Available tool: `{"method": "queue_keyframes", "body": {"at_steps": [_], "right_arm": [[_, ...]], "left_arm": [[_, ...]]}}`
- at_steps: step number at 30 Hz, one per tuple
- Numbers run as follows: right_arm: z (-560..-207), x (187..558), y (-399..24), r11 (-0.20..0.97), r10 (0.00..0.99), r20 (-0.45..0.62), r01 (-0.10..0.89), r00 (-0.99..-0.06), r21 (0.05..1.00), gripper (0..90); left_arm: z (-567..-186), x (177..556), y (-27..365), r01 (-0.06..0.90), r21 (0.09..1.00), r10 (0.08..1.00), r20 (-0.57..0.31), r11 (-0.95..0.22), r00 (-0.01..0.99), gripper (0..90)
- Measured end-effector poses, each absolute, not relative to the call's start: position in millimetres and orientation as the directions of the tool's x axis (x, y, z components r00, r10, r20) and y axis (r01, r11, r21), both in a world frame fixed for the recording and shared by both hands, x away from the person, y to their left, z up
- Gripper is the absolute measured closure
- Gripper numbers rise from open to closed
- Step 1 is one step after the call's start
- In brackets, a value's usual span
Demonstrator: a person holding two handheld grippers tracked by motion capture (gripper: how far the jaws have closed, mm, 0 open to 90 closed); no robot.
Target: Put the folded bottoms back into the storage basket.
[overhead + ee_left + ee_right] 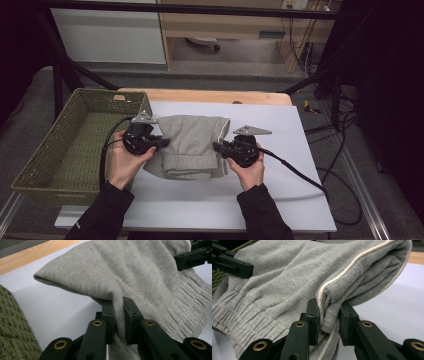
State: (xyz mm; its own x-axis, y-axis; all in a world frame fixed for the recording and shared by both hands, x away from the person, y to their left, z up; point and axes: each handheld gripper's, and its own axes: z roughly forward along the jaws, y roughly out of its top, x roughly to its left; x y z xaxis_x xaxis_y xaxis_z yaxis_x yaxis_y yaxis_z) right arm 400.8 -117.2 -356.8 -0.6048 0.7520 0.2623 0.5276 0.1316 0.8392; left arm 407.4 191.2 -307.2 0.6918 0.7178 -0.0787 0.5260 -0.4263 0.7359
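Folded grey sweatpants (192, 145) clamped at both ends: left claw (161, 142) and right claw (218, 146) each pinching fabric. Basket (35, 165) lies left of the left claw.

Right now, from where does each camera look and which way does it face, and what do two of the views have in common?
High view: fixed above the person's side, facing forward and down on the table; both forearms, left gripper and right gripper flank the grey garment, green basket at left.
Left gripper view: rides the left gripper, jaws clamped on a fabric fold.
Right gripper view: rides the right gripper, jaws on the white-piped edge.
Shared: each gripper view shows the other gripper across the garment.
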Motion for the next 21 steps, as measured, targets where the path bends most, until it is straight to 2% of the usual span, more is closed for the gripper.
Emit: {"method": "queue_keyframes", "body": {"at_steps": [21], "right_arm": [[-339.7,400.3,-92.3,0.133,0.735,0.247,0.492,-0.631,0.861,73.1]], "left_arm": [[-285.2,402.6,214.7,0.518,0.739,0.729,-0.055,-0.43,0.683,80.8]]}}
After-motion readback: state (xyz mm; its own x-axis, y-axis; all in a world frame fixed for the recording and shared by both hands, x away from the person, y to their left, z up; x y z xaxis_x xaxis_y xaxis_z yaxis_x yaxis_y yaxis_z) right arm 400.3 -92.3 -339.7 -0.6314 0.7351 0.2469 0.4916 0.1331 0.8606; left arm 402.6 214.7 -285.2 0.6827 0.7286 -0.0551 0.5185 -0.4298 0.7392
